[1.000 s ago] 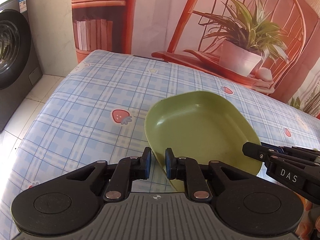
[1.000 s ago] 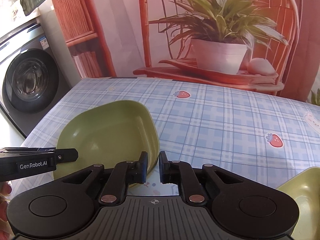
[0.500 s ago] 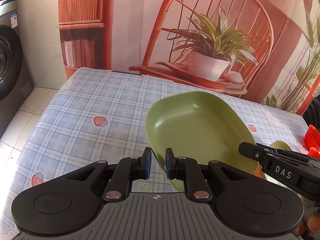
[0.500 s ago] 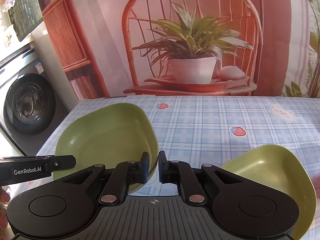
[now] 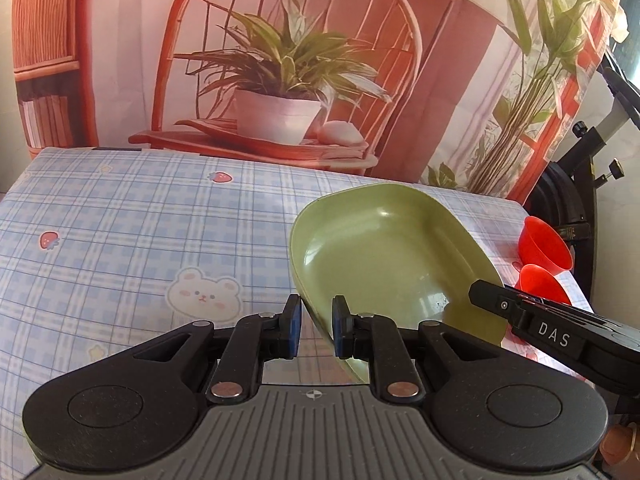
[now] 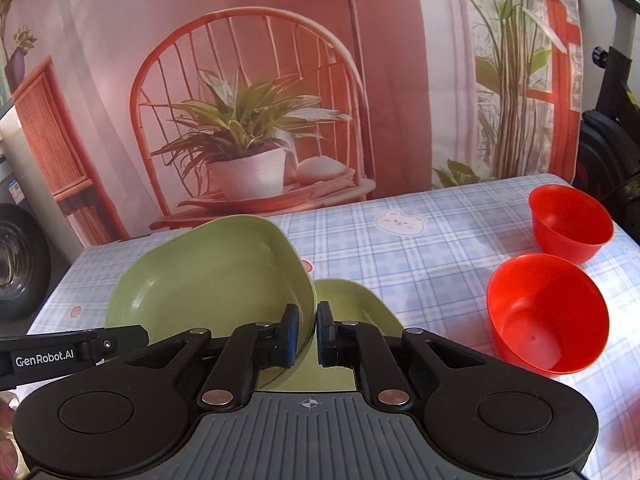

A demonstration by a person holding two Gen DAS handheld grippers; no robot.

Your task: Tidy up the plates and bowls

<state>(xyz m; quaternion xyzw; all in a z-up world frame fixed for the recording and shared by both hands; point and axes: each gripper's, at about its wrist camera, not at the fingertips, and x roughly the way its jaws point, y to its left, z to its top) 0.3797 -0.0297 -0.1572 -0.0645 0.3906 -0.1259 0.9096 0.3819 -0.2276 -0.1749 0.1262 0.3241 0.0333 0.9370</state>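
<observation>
Both the left claw point(image 5: 314, 330) and the right claw point(image 6: 307, 334) pinch the green plate's point(image 6: 212, 276) rim, lifted above another green plate point(image 6: 352, 300) beside two red bowls point(image 6: 548, 312).

Both cameras are sitting just behind their own fingers, looking forward and slightly down across the checked tablecloth point(image 5: 120, 216) toward the printed backdrop point(image 6: 248, 92) at 12 o'clock. The left wrist view is riding close behind the left gripper point(image 5: 313, 330), with the green plate point(image 5: 384, 256) at 1 o'clock. The right wrist view is trailing the right gripper point(image 6: 306, 334), with that plate at 11 o'clock. Both views are sharing the plate, the two red bowls point(image 6: 548, 312) and the backdrop.
</observation>
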